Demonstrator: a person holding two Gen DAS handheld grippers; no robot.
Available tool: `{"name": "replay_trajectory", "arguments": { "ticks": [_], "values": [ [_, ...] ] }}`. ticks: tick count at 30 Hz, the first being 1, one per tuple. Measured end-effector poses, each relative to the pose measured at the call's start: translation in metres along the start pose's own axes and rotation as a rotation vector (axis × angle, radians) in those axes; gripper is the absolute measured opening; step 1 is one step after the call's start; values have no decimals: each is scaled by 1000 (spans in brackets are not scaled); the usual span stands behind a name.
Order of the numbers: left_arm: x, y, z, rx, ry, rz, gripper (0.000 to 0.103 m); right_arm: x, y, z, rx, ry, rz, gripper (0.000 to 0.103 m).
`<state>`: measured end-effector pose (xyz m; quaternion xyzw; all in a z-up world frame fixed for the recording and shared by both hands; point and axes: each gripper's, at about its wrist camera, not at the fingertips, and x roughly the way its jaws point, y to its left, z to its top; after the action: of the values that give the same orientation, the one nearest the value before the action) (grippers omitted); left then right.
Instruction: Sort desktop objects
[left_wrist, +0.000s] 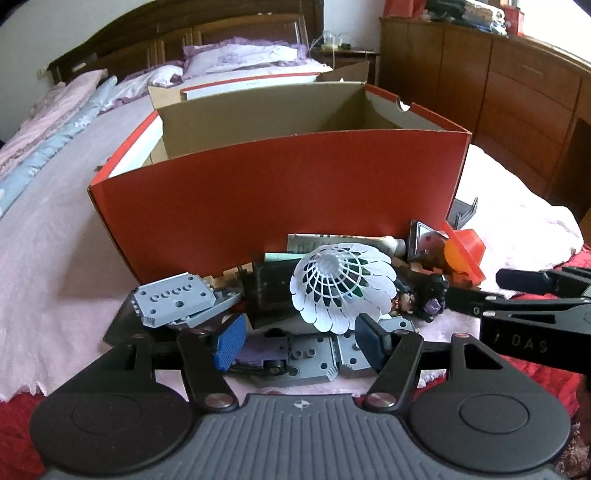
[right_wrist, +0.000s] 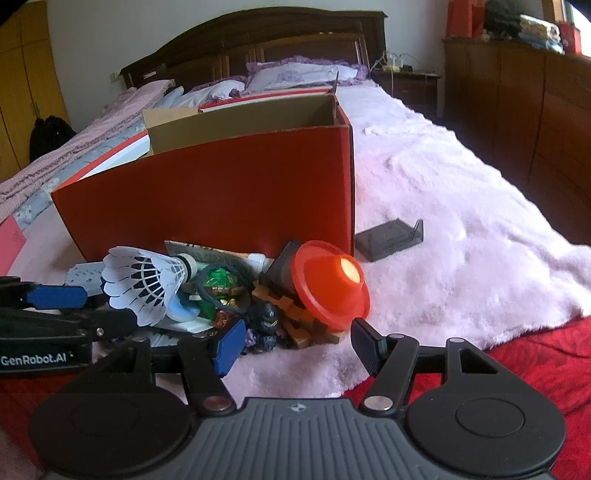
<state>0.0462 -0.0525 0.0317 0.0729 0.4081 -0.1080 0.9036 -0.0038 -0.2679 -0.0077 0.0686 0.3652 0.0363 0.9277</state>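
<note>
Several small objects lie heaped on the bed's pale pink blanket (right_wrist: 443, 221), against the near wall of a red cardboard box (left_wrist: 280, 199) in the middle of both frames. Topmost is a white shuttlecock (left_wrist: 341, 286), on its side at centre of the left wrist view: likely very light, its skirt springy and easily crushed, so the firmer cork end is probably the safer hold. Right of it, an orange plastic cup-like piece (right_wrist: 330, 282) looks rigid, smooth and possibly slippery; its flared rim offers an edge. Grey building-block plates (left_wrist: 173, 299) at lower left seem stiff and flat, best pinched across an edge. Dark toy figures (right_wrist: 266, 325) sit low in the pile. The left claw (left_wrist: 301, 341) stands apart, empty, just before the shuttlecock; the right claw (right_wrist: 297, 341) is likewise apart, near the orange piece.
</note>
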Motion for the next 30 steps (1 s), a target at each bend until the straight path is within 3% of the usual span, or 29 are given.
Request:
{"name": "replay_trajectory", "arguments": {
  "ticks": [2,8,13,19,28,30],
  "values": [
    [2,1,0,-4,3,2,65,-1,0,1,-5,-14,-8,64],
    [5,3,2,-22,4,4,65,8,-1,5,-13,-2,-26,44],
    [8,1,5,-24,-4,11,65,16,0,4,-26,9,-38,23],
    [9,-1,5,-33,-13,5,64,17,-1,0,-19,4,-48,10],
    [9,0,5,-46,-11,-5,62,15,-3,-1,-8,-1,-32,4],
    [10,0,5,-45,-10,-5,62,14,-2,0,8,7,9,11]
  ]
}}
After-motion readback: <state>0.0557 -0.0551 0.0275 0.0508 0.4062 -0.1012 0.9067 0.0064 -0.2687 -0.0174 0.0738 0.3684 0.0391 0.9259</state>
